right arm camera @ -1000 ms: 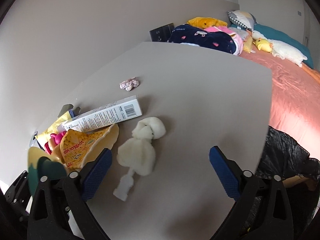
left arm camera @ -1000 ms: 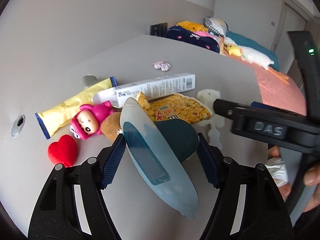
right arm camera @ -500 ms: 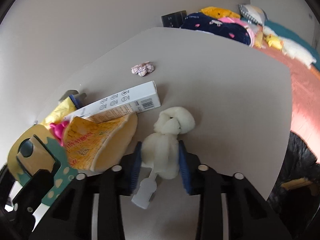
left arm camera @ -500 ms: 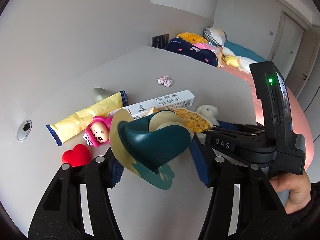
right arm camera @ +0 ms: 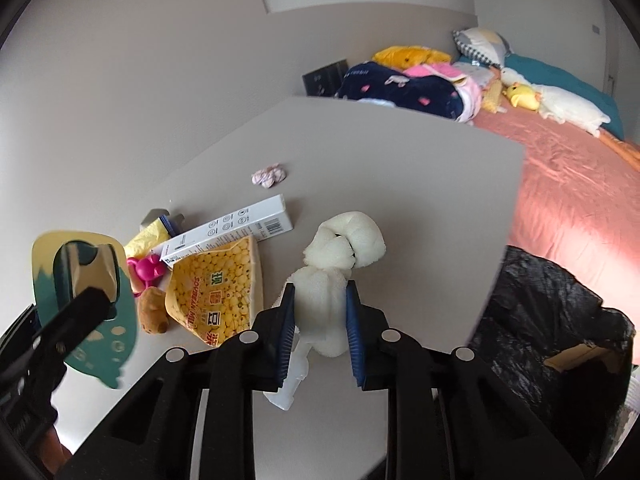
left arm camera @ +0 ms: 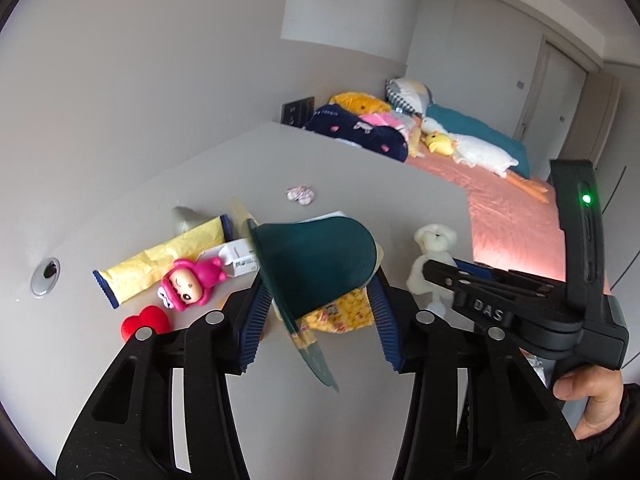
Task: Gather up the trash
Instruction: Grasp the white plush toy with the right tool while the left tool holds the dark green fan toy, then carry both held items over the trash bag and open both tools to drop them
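Currently the left gripper [left arm camera: 316, 300] has its 2 jaws closing in on a dark green plastic package [left arm camera: 316, 264], raised clear of the table [left arm camera: 360, 168]; the shell bulges between the pads, so it is thin, light and springy. Best hold: the dome, not the flat card. The right gripper [right arm camera: 320, 332], also just closing, squeezes a white plush toy [right arm camera: 332, 280] at its body, soft and compressible, head ahead of the fingertips. Only the right view shows the black trash bag [right arm camera: 540, 320], right of the jaws. Only the left view shows the person's hand [left arm camera: 592, 396].
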